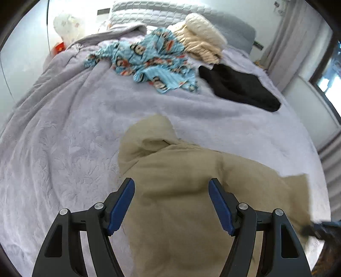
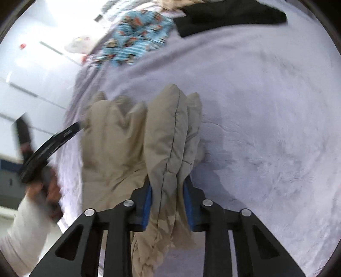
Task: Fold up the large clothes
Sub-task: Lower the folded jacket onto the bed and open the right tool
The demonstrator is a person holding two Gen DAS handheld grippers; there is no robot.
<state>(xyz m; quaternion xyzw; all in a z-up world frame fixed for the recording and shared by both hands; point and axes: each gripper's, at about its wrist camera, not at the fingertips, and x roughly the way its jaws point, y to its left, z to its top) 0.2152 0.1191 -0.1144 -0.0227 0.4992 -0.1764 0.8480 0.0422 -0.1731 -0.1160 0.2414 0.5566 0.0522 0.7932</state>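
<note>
A beige padded hooded jacket [image 1: 181, 191] lies on the lilac bedspread [image 1: 64, 138], hood toward the far side. My left gripper [image 1: 171, 202] is open above the jacket's back, its blue pads [image 1: 121, 206] wide apart and empty. In the right wrist view my right gripper [image 2: 168, 204] is shut on a bunched fold of the beige jacket [image 2: 170, 138] and holds it lifted off the bedspread [image 2: 266, 106]. The left gripper [image 2: 51, 144] shows blurred at the left of that view, in the person's hand.
Further up the bed lie a blue cartoon-print garment [image 1: 149, 59], a cream quilted garment [image 1: 202, 38] and a black garment [image 1: 238, 85]. Pillows [image 1: 149, 12] lie at the head of the bed. A curtain [image 1: 287, 42] and window are at the right.
</note>
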